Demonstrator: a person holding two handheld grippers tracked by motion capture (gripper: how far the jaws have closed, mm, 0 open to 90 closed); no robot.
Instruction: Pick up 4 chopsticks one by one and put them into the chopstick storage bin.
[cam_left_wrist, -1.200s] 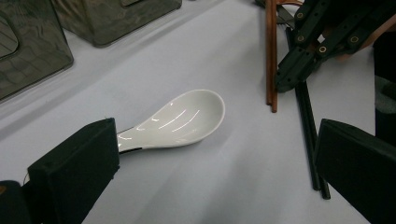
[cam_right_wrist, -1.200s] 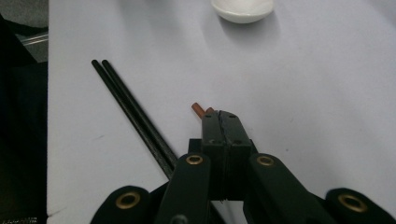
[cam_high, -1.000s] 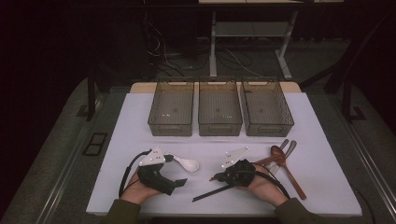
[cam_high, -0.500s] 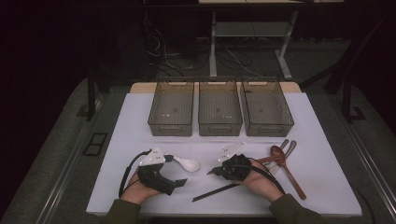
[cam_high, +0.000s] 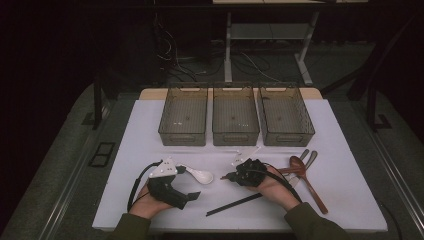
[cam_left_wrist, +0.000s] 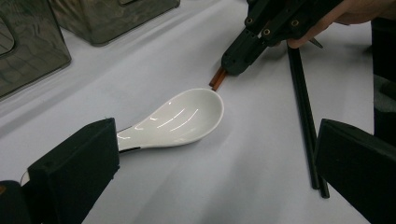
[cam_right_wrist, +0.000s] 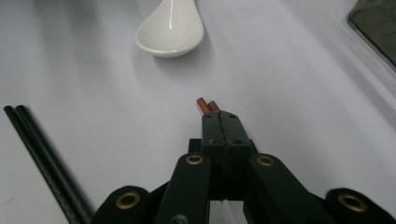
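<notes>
My right gripper (cam_right_wrist: 219, 117) is shut on a pair of brown chopsticks (cam_right_wrist: 208, 105), whose ends stick out just past the jaw tips. In the high view it (cam_high: 231, 176) lies low over the white table (cam_high: 345, 200) and points left at a white ceramic spoon (cam_high: 200, 175). The brown chopstick ends (cam_left_wrist: 217, 79) almost touch the spoon's bowl (cam_left_wrist: 187, 116). My left gripper (cam_left_wrist: 215, 168) is open, with the spoon's handle beside its left jaw. It (cam_high: 192, 195) rests at the table's front left.
A pair of black chopsticks (cam_high: 234, 204) lies at the front between the hands. A wooden spoon (cam_high: 306, 177) and a metal spoon (cam_high: 311, 157) lie to the right. Three empty clear bins (cam_high: 235, 116) stand in a row behind.
The right gripper has slid left and slightly away from the front edge, bringing the brown chopsticks up to the white spoon. The left gripper has stayed put.
</notes>
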